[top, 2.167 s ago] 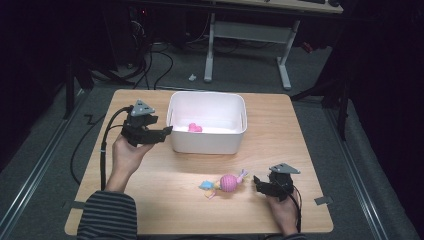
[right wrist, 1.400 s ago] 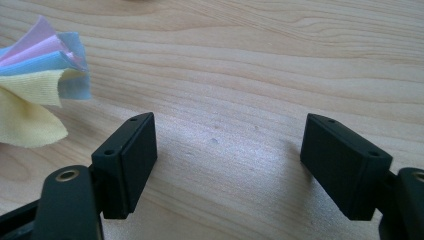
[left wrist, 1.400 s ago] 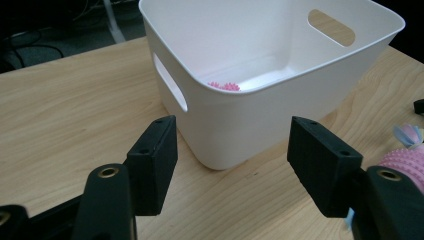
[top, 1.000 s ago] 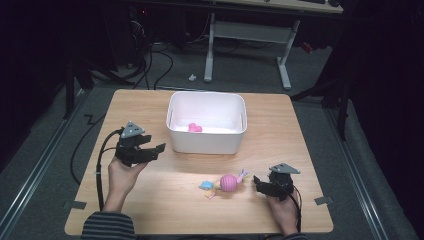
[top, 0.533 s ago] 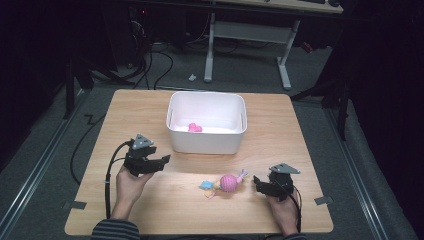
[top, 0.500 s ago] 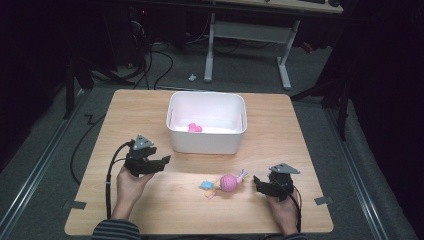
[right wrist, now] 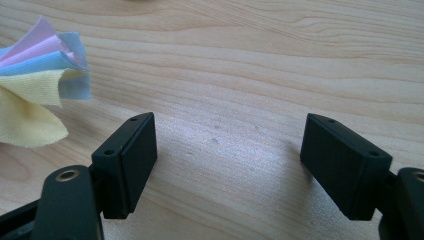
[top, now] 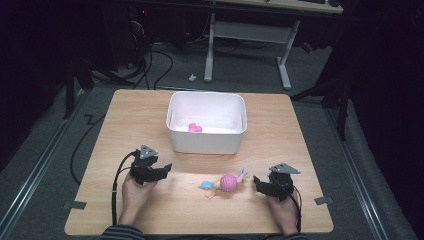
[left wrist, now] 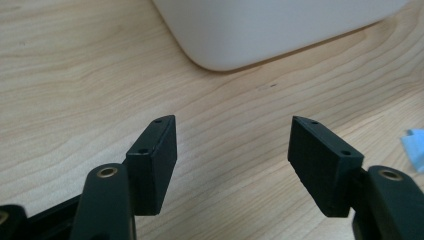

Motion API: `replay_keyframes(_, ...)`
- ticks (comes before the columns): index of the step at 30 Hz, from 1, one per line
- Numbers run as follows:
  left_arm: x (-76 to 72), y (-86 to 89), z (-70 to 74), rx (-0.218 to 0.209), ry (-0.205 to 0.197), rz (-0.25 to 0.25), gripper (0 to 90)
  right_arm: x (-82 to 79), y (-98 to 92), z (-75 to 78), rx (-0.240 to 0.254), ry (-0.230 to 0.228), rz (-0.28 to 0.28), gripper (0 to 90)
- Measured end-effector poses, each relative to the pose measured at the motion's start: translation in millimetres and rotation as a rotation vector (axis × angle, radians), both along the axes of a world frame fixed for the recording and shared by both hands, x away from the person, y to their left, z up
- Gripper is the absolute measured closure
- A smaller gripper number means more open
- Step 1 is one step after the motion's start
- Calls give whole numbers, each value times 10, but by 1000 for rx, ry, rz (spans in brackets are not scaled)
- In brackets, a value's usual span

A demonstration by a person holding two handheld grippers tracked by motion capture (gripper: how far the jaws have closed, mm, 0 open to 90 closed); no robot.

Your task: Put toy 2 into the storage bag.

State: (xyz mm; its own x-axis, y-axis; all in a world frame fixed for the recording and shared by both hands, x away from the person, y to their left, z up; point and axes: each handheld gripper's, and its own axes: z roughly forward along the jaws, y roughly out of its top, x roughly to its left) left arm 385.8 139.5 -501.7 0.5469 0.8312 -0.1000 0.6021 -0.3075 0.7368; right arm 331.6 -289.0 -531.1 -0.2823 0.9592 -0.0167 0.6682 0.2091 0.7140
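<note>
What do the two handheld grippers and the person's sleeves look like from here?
Both the left gripper and the right gripper are black, each topped by a grey three-cornered plate and trailing a black cable. Their jaws are flat, rectangular black blocks with small screw holes, on arms with brass-coloured pivots. The sleeves are dark with thin stripes.

Both grippers rest low — left gripper (top: 161, 169) and right gripper (top: 258, 183), fingers spread wide, holding nothing.

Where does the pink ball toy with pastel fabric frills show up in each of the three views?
High view: pink ball toy with pastel fabric frills lies on the table between both grippers, in front of the white plastic bin.
Left gripper view: a blue frill tip at the right edge.
Right gripper view: frills upper left.
Shared landmark: the wooden table.
</note>
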Motion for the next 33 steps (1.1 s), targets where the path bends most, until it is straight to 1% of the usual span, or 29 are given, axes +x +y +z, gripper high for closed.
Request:
replay_keyframes(3,-4,1,-66,-5,2,12,369,0,0,0,0,0,0,226)
replay_keyframes(7,-1,-5,-137,16,-1,28,369,0,0,0,0,0,0,226)
replay_keyframes(13,-14,-18,-197,54,-23,48,369,1,1,0,0,0,-1,227)
replay_keyframes(18,-37,-14,-294,71,-21,62,369,1,3,0,2,0,-3,227)
replay_keyframes(19,-51,-13,-316,79,-38,64,368,1,3,0,2,0,-3,227)
replay_keyframes(21,-67,-7,-334,72,-55,69,370,2,2,0,2,1,-2,227)
replay_keyframes(24,-88,-19,-336,74,-57,81,360,3,-1,0,4,1,0,227)
replay_keyframes(27,-137,-59,-336,81,-67,55,359,2,-2,0,3,1,5,222)
replay_keyframes(28,-147,-67,-335,89,-72,54,356,2,-2,0,1,2,6,221)
replay_keyframes(30,-139,-62,-336,84,-66,60,342,2,-3,0,2,2,7,221)
replay_keyframes(31,-124,-47,-338,74,-52,71,326,4,-6,3,2,5,11,224)
replay_keyframes(33,-124,-47,-338,77,-52,74,304,3,-13,22,-2,23,18,241)
